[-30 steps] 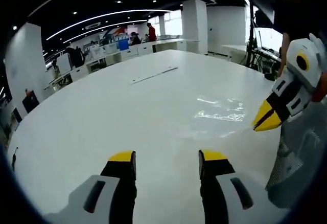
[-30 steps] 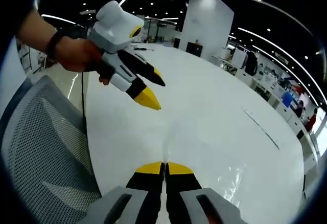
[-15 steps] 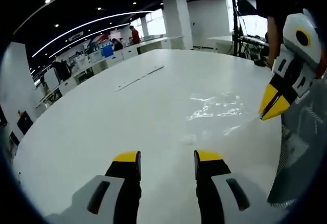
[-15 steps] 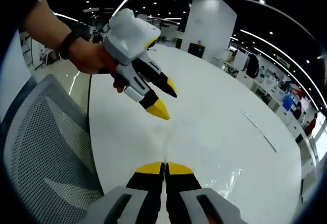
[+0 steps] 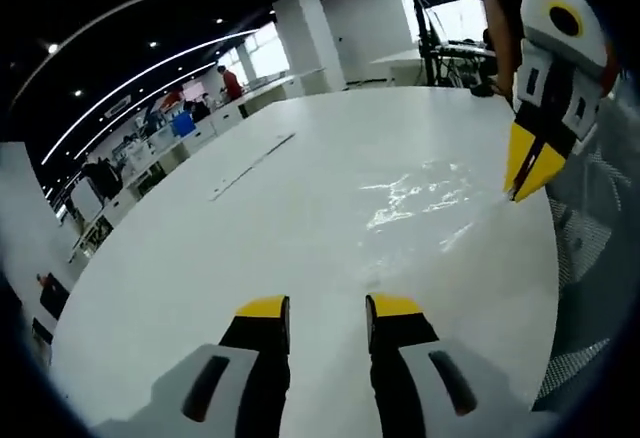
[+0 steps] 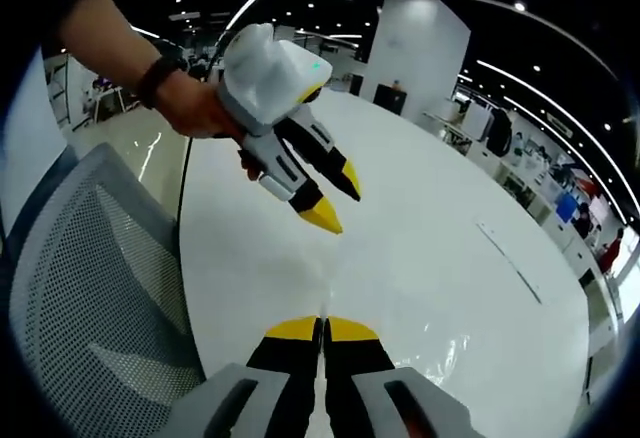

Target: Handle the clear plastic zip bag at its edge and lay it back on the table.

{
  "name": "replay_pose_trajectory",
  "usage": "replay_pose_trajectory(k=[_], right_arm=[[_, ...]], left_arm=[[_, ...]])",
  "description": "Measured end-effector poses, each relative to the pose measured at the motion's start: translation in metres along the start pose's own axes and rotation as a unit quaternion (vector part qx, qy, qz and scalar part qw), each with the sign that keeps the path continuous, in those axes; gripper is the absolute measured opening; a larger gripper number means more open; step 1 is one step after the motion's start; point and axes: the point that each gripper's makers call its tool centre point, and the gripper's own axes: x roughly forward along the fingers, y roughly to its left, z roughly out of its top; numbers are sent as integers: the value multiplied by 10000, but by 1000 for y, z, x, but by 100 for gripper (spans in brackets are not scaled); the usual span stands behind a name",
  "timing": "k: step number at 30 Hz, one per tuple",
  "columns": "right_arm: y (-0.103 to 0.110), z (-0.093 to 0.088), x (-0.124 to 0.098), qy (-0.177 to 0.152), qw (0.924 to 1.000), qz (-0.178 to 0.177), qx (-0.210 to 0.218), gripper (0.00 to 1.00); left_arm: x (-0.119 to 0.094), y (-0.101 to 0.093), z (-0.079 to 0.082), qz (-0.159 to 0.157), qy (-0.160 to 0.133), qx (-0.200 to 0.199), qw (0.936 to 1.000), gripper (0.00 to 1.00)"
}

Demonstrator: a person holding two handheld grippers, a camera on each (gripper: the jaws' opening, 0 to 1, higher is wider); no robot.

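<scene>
The clear plastic zip bag [image 5: 420, 196] lies glinting on the white table [image 5: 200, 258], with one edge lifted toward the right. My right gripper [image 5: 524, 176] is shut on that edge, seen in the left gripper view at the upper right. In the right gripper view its jaws [image 6: 322, 326] are pressed together, and a thin line of the bag [image 6: 326, 283] rises from between them. My left gripper [image 5: 327, 308] is open over the table, short of the bag. A hand holds it [image 6: 338, 203] just beyond the pinched edge, jaws apart.
A grey mesh chair [image 6: 90, 288] stands at the table's near edge beside my right gripper, also seen as the chair [image 5: 595, 258]. A long thin strip [image 5: 250, 153] lies farther across the table. Desks, people and a white pillar [image 6: 415, 48] are far behind.
My left gripper has moved closer to the pinched bag edge and its jaws have narrowed somewhat. My right gripper has stayed shut on the edge.
</scene>
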Motion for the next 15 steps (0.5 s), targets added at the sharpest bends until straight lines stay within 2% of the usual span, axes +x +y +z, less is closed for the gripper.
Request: replay_pose_trajectory(k=[12, 15], right_arm=[[-2, 1, 0, 17, 9999, 98, -88, 0], [-3, 2, -1, 13, 9999, 119, -88, 0]], left_arm=[[7, -12, 9, -295, -68, 634, 9975, 18], [9, -14, 7, -380, -62, 691, 9969, 17]])
